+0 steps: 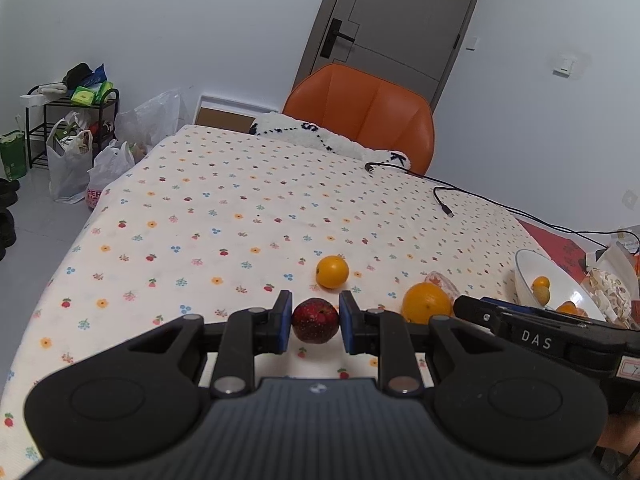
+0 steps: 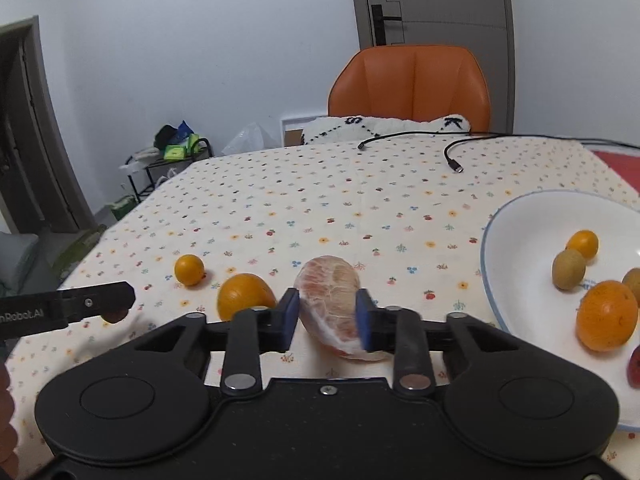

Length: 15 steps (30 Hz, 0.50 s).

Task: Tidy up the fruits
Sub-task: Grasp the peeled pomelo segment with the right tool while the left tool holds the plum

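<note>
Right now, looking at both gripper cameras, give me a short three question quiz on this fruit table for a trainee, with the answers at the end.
1. True or false: the left gripper has its fingers around a dark red round fruit.
2. What does the right gripper have between its fingers: A) a kiwi, B) a peeled pinkish citrus fruit, C) a cable?
3. How many orange round fruits lie loose on the flower-print tablecloth, outside the white blue-rimmed bowl?

Key: 1 true. 2 B. 3 two: a small one and a large one.
</note>
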Available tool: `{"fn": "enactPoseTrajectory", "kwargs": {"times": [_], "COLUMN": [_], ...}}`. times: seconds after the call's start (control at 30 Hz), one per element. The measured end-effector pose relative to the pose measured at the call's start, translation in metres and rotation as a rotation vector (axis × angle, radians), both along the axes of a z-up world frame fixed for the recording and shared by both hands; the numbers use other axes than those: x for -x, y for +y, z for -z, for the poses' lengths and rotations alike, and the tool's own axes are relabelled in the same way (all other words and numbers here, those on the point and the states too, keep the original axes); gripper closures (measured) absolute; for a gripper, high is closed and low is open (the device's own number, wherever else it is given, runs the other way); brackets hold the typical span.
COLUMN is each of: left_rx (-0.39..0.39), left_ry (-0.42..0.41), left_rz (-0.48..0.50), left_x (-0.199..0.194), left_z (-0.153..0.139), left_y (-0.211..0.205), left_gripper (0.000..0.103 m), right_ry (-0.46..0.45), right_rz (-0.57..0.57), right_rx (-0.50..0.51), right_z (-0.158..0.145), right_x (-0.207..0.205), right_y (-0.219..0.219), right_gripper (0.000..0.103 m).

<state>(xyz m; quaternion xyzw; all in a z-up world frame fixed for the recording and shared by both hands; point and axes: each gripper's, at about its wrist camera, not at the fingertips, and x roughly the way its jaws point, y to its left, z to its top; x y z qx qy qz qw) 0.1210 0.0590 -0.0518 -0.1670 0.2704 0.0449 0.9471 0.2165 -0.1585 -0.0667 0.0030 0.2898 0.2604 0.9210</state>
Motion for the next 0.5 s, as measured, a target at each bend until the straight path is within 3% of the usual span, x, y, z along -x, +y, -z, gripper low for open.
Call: {"fn": "enactPoseTrajectory", "kwargs": {"times": [0.13, 0.3, 0.37, 0.5], "left_rx": [-0.003, -0.012, -0.016, -0.017], "left_ry": [-0.003, -0.015, -0.02, -0.019], "left_rz": [0.008, 0.024, 0.026, 0.022], "left_x": [0.001, 0.003, 0.005, 0.006], "left_z": [-0.002, -0.007, -0.009, -0.008], "left_y": [-0.004, -0.012, -0.015, -0.015], "left_gripper": [0.08, 0.08, 0.08, 0.08], "right_ry": [0.012, 0.028, 0.034, 0.018], "right_rz": [-0.019, -0.021, -0.021, -0.023], "right_rx": [-0.018, -0.046, -0.055, -0.056], "right_z": [-0.001, -0.001, -0.002, -0.005], "right_x": [0.004, 0.008, 0.009, 0.01], "right_y": [-0.007, -0.015, -0.017, -0.017], "right_gripper": [0.098, 0.098, 0.096, 0.079]}}
